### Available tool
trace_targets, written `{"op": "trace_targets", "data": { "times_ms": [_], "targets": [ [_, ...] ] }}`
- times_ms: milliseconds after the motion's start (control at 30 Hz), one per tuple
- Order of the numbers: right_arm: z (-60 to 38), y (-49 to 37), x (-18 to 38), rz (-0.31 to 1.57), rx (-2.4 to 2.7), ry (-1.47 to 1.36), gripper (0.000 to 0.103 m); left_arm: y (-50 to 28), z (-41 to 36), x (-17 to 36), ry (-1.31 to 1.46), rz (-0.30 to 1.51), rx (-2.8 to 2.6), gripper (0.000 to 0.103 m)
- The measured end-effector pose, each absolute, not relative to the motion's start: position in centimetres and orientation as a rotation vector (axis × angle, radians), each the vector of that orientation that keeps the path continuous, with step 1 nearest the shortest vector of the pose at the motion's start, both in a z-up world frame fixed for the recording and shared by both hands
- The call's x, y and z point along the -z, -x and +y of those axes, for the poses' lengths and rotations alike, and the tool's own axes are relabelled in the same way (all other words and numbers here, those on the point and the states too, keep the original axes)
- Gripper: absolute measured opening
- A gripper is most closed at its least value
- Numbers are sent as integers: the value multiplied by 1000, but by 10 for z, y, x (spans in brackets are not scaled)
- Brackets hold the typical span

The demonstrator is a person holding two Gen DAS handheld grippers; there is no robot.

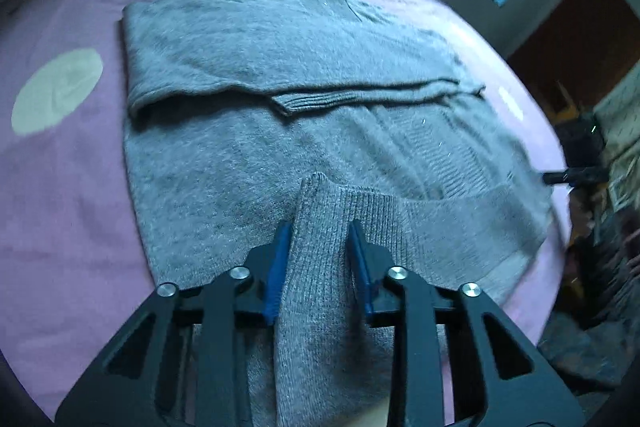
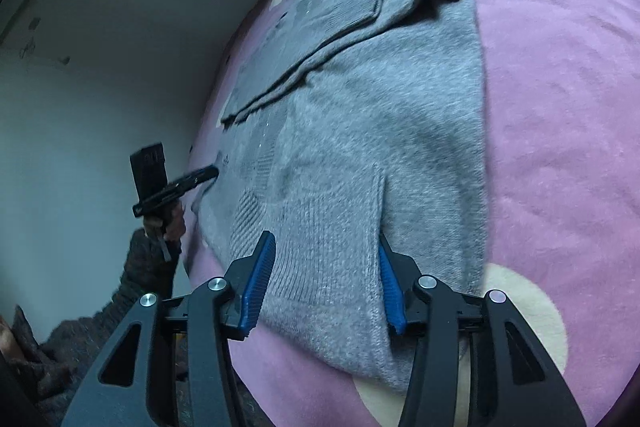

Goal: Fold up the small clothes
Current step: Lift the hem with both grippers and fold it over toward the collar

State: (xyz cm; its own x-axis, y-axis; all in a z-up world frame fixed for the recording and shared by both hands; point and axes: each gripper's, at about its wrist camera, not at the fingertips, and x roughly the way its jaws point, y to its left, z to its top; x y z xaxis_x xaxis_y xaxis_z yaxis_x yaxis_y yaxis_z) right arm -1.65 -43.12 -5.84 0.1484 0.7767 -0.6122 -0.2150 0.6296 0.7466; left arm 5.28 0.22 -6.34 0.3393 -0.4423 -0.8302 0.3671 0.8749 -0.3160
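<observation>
A grey knit sweater lies flat on a pink bedspread, one sleeve folded across its upper part. In the left wrist view my left gripper is shut on the ribbed cuff of the other sleeve, which runs back between the blue pads and is lifted over the sweater's body. In the right wrist view the sweater stretches away from my right gripper. Its fingers stand apart on either side of the ribbed hem, open and just above the cloth.
The bedspread has pale round spots. A white wall runs along the bed's far side. The other gripper, held by a hand, shows at the sweater's left edge in the right wrist view. A dark doorway is at the right.
</observation>
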Motion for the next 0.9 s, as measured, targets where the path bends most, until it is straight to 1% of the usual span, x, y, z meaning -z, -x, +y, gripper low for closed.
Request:
{"op": "trace_targets", "data": {
  "times_ms": [267, 400, 433, 467, 500, 533, 567, 600, 633, 900],
  "targets": [
    [-447, 14, 60, 1205, -726, -608, 49, -57, 7, 66, 102, 1126, 538, 27],
    [-438, 16, 56, 1195, -735, -563, 49, -55, 5, 65, 97, 1122, 528, 27],
    [-434, 16, 55, 1189, -726, -545, 47, -53, 4, 64, 91, 1119, 523, 26],
    [-431, 15, 54, 1186, -717, -527, 41, -52, 3, 64, 81, 1115, 515, 25],
    [-430, 15, 54, 1186, -714, -517, 35, -51, 1, 63, 68, 1110, 507, 19],
    [-427, 15, 54, 1189, -708, -499, 23, -49, 0, 62, 58, 1105, 503, 12],
    [-424, 15, 55, 1192, -703, -480, 13, -47, 0, 61, 53, 1101, 500, 8],
    [-421, 15, 54, 1192, -697, -460, 9, -44, -1, 59, 43, 1093, 495, 5],
    [-419, 16, 52, 1185, -683, -433, 5, -43, -2, 58, 37, 1087, 490, 4],
    [-424, 18, 9, 1042, -646, -385, 5, -20, 12, 27, 43, 970, 403, 4]
  ]
}}
